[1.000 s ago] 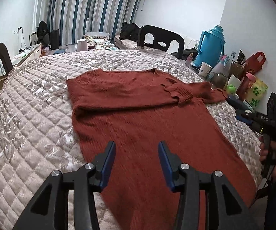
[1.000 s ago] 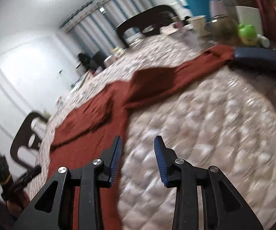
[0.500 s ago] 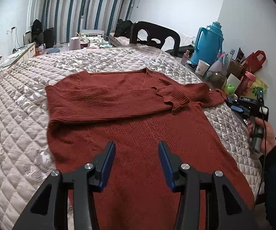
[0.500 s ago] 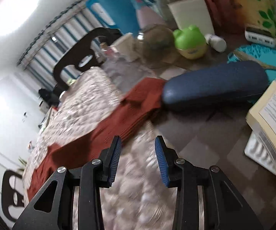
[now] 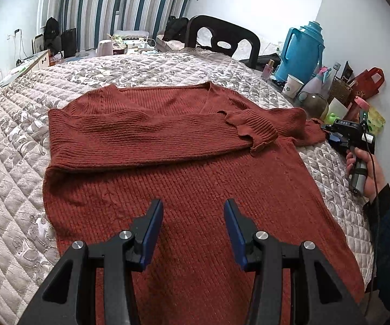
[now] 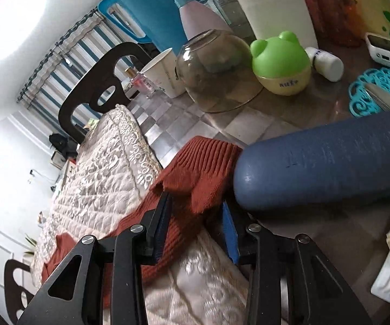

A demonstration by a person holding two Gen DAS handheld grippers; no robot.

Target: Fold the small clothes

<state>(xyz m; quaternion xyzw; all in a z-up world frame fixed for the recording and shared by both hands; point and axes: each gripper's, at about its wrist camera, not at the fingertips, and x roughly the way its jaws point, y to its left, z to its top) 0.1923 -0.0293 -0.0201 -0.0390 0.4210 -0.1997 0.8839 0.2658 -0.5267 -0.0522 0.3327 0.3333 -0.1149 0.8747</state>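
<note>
Closing on the cuff now, the right gripper is bringing its jaws in around the ribbed sleeve end of the rust-red knitted sweater, fabric between the pads but not yet visibly pinched. Hovering at six o'clock over the hem, the left gripper is standing half open, holding nothing. The sweater is lying flat on the quilted cover, one sleeve already folded across the chest. At one o'clock, a blue glasses case is touching the cuff; I'd judge a full-rib bite, then lifting clear of that case, is best.
</note>
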